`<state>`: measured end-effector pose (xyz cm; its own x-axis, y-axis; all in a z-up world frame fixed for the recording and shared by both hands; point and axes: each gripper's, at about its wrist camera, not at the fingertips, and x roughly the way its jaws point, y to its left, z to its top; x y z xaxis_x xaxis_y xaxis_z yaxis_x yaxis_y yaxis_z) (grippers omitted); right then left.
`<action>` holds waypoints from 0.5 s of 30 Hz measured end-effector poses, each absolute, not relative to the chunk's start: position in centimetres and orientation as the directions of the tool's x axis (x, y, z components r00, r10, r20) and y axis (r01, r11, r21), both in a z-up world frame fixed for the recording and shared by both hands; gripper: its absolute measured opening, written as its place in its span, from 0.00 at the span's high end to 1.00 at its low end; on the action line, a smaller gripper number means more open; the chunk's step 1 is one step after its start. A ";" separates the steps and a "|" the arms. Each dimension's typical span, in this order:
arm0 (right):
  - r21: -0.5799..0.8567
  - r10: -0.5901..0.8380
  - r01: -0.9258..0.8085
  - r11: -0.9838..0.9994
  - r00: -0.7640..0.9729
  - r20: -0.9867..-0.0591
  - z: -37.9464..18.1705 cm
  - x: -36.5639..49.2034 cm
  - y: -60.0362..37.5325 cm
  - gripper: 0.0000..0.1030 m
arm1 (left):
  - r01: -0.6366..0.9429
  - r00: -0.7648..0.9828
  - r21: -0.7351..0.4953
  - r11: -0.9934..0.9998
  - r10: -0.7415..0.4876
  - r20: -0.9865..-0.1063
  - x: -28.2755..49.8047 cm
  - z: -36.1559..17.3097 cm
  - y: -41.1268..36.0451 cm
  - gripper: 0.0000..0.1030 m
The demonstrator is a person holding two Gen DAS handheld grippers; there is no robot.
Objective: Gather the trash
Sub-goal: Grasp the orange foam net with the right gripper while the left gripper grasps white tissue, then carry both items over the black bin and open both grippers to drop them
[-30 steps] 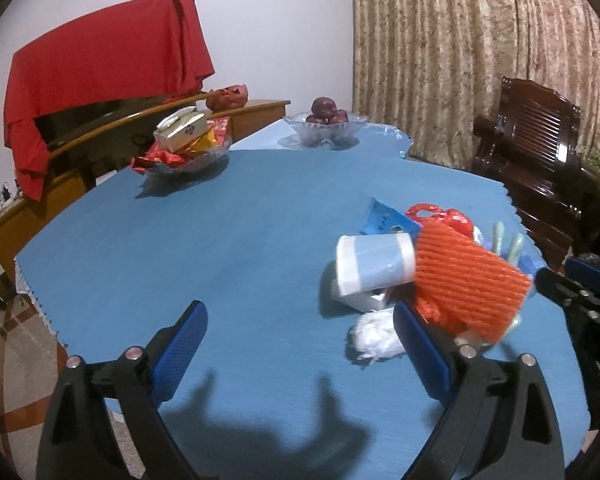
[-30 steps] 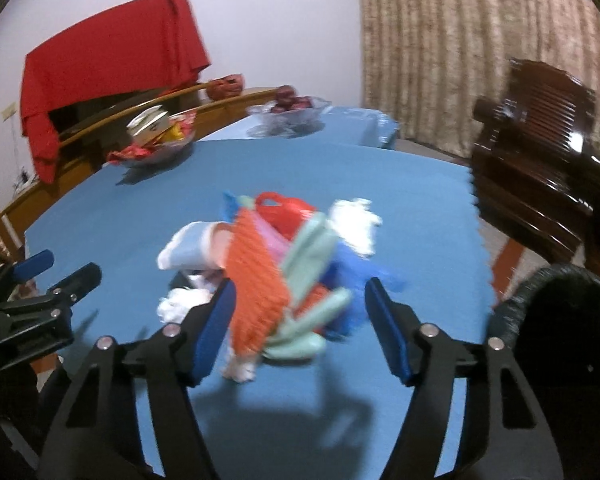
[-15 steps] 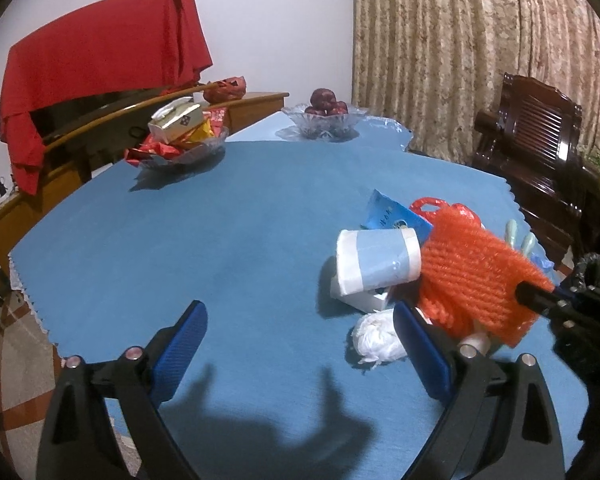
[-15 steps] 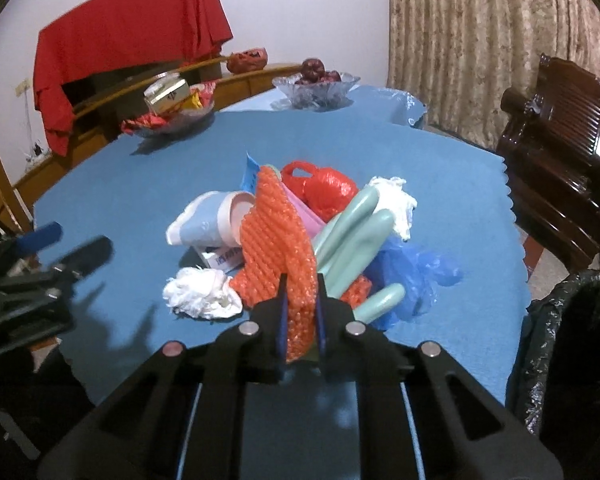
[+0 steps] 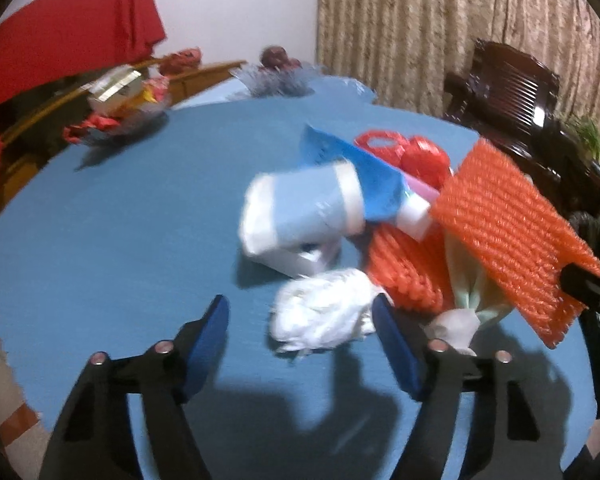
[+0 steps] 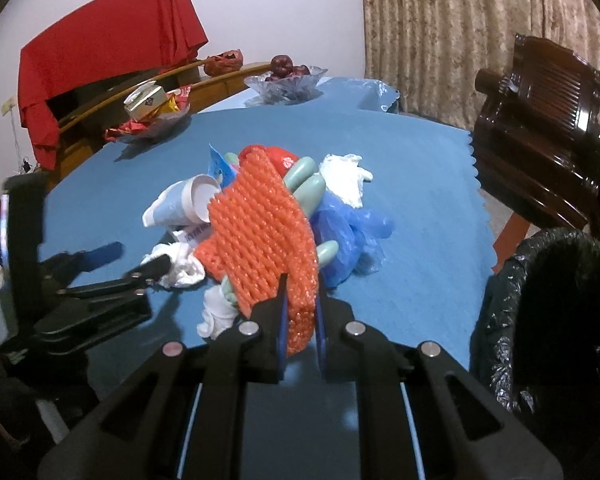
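A heap of trash lies on the blue table. My right gripper is shut on an orange foam net, whose free end stands up over the heap. The same net hangs at the right of the left wrist view. My left gripper is low over the table and its jaws are closing. A crumpled white tissue lies between them, against the right pad and apart from the left one. Behind it lie a pale blue paper cup, a blue wrapper and a red bag.
A bin lined with a black bag stands off the table's right edge, beside a dark wooden chair. The heap also holds pale green gloves, a blue plastic bag and more white tissue. Two glass bowls sit at the far side.
My left gripper has moved forward and down to the white tissue and its jaws have narrowed. My right gripper has shut on the orange net and raised it.
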<state>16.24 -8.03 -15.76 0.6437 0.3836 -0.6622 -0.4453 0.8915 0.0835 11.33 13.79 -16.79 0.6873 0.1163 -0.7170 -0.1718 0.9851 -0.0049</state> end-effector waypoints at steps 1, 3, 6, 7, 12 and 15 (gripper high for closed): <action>0.081 0.383 -0.448 0.890 0.643 -0.663 -15.8 16.2 -8.0 0.90 | -0.158 0.674 -0.011 0.987 0.099 -0.732 11.8 -17.4 13.6 0.50; 0.081 0.386 -0.452 0.888 0.640 -0.664 -15.8 16.1 -8.0 0.90 | -0.136 0.663 -0.035 0.990 0.065 -0.745 12.1 -18.0 13.5 0.61; 0.089 0.398 -0.460 0.883 0.637 -0.660 -15.6 15.9 -8.0 0.90 | -0.132 0.674 -0.049 0.990 0.054 -0.737 11.8 -17.9 13.4 0.72; 0.090 0.402 -0.463 0.882 0.637 -0.658 -15.4 15.8 -8.0 0.90 | -0.133 0.675 -0.050 0.990 0.053 -0.736 11.6 -17.7 13.5 0.76; 0.112 0.437 -0.486 0.867 0.634 -0.638 -14.3 15.3 -8.2 0.90 | -0.159 0.701 -0.076 0.984 0.058 -0.711 9.9 -15.9 14.1 0.80; 0.114 0.455 -0.501 0.858 0.637 -0.623 -13.5 14.9 -8.1 0.90 | -0.164 0.722 -0.080 0.983 0.065 -0.689 8.6 -13.9 14.0 0.80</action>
